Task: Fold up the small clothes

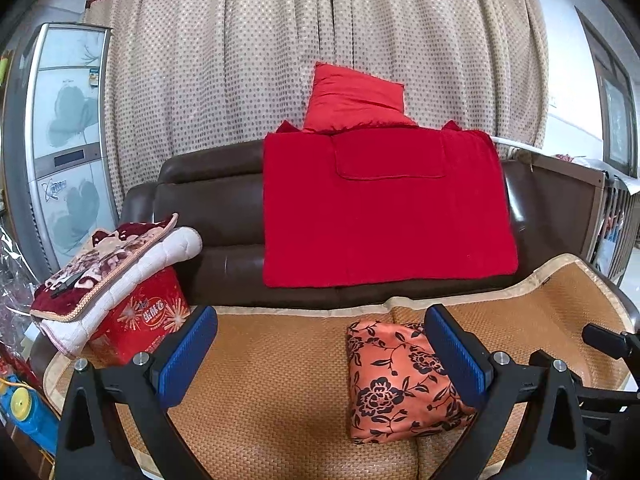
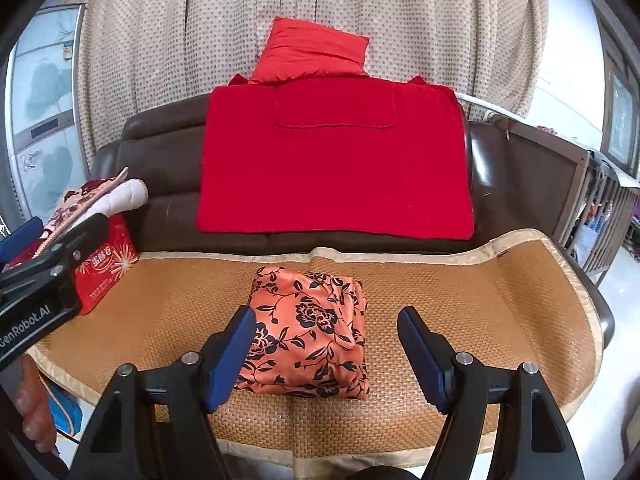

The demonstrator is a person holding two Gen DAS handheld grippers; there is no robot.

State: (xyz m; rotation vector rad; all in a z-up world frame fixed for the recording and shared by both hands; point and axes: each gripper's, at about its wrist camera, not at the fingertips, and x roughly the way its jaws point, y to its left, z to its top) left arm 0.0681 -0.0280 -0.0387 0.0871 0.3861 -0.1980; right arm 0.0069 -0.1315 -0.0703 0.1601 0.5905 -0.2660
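A small orange garment with a black flower print point(image 2: 310, 330) lies folded into a compact bundle on the woven mat point(image 2: 500, 300) that covers the sofa seat. It also shows in the left wrist view point(image 1: 394, 384). My right gripper point(image 2: 326, 356) is open and empty, held above the near edge of the bundle, with its jaws on either side. My left gripper point(image 1: 324, 356) is open and empty, to the left of the bundle, and its right finger point(image 1: 456, 360) hides part of the cloth. The left gripper also shows at the left of the right wrist view point(image 2: 52, 248).
A red blanket point(image 2: 336, 160) and a red pillow point(image 2: 312, 52) hang over the brown sofa back. A red box point(image 1: 144, 324) with folded quilts point(image 1: 112, 264) on top stands at the left end of the seat. A dotted curtain hangs behind.
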